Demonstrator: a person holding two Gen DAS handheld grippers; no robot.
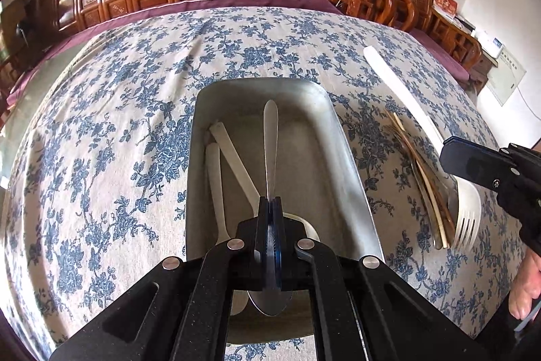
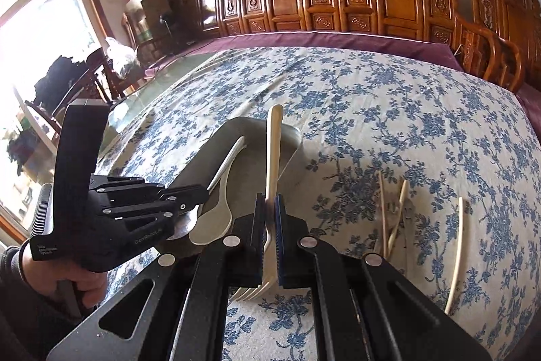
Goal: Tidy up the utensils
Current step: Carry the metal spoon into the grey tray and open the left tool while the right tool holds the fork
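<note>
Left gripper (image 1: 269, 208): your jaws are clamped on the metal spoon (image 1: 270, 137) at its neck, over the metal tray (image 1: 348, 158).
Right gripper (image 2: 269, 208): your jaws pinch the white plastic fork (image 2: 272, 158) mid-handle, tines toward you, near the tray.
Spoon: stiff, smooth, likely slippery; grip the narrow neck.
Fork: light, probably flexes; hold close to the tines.
Tray: white plastic spoons (image 1: 216, 178) already inside.
Cloth: chopsticks (image 2: 394, 219) still out on the floral tablecloth (image 2: 405, 124).

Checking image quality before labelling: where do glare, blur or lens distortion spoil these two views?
Right wrist: the window is blown out white. Left wrist: the white fork is slightly motion-blurred. Both: fisheye bulges the floral tablecloth and darkens the corners.
</note>
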